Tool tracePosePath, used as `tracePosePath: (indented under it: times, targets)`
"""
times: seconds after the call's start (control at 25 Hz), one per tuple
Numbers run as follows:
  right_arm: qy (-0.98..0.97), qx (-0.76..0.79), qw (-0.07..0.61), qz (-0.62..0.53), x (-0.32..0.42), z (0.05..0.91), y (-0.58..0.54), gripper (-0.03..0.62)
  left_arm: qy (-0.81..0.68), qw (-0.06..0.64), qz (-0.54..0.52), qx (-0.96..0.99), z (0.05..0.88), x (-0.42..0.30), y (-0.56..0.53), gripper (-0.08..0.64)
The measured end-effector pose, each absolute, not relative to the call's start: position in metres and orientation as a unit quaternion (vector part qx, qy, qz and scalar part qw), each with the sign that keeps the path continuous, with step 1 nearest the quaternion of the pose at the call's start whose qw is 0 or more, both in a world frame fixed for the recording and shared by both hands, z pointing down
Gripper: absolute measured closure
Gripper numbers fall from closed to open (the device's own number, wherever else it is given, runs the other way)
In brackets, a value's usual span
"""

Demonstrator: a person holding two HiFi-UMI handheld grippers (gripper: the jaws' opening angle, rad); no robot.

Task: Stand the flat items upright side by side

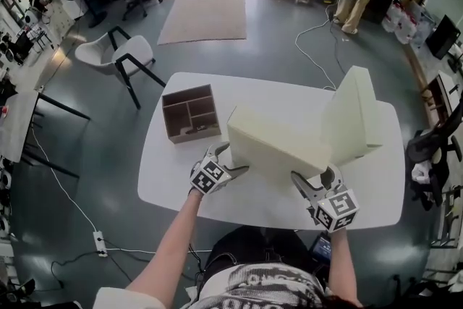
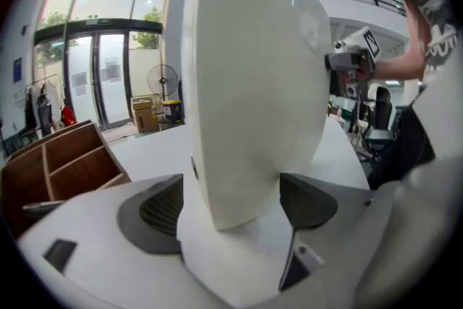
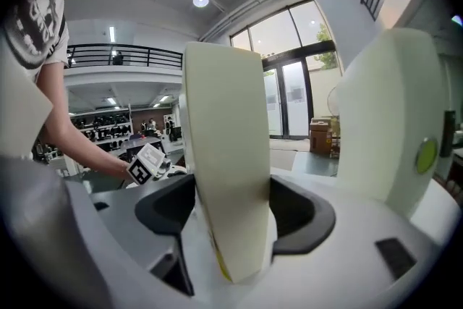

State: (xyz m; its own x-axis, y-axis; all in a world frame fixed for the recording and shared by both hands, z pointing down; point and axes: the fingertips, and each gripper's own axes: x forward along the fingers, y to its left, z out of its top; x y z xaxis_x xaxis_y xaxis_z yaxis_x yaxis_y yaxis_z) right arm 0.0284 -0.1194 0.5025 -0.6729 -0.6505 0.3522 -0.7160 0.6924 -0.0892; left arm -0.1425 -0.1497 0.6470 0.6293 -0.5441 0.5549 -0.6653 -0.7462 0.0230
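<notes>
A long cream foam slab [image 1: 278,148] stands on its long edge across the front of the white table [image 1: 217,210], leaning a little. My left gripper [image 1: 228,160] is shut on its left end, and the slab [image 2: 253,69] fills the space between the dark pads [image 2: 163,210]. At the slab's right end my right gripper [image 1: 312,181] is shut on it, the slab [image 3: 224,141] pressed between both pads [image 3: 293,210]. A second cream slab [image 1: 354,112] stands upright just behind and to the right, also in the right gripper view [image 3: 391,119].
A brown wooden divider box [image 1: 190,113] lies on the table's back left, close to the held slab's left end. A white chair [image 1: 119,54] stands beyond the table on the left. The table's front edge runs right below both grippers.
</notes>
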Motion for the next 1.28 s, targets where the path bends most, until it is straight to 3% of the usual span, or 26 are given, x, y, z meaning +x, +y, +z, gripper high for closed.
tracePosePath:
  times: [0.24,0.56,0.72,1.28]
  targets:
    - [-0.858,0.485,0.135,0.104,0.038,0.503,-0.111,0.268,-0.385,0.131,0.179,0.896,0.607,-0.135,-0.155,0.138]
    - [-0.780,0.607,0.114,0.101,0.062,0.501,-0.117,0.270,-0.312,0.106,0.145,0.933,0.571,-0.046,-0.146,0.161]
    - [-0.741,0.656,0.100,0.104,0.079,0.499,-0.123,0.270,-0.281,0.096,0.134,0.945,0.556,-0.012,-0.147,0.210]
    - [-0.781,0.605,0.124,0.092,0.082,0.502,-0.120,0.302,-0.196,0.077,0.152,0.966,0.549,0.027,-0.170,0.213]
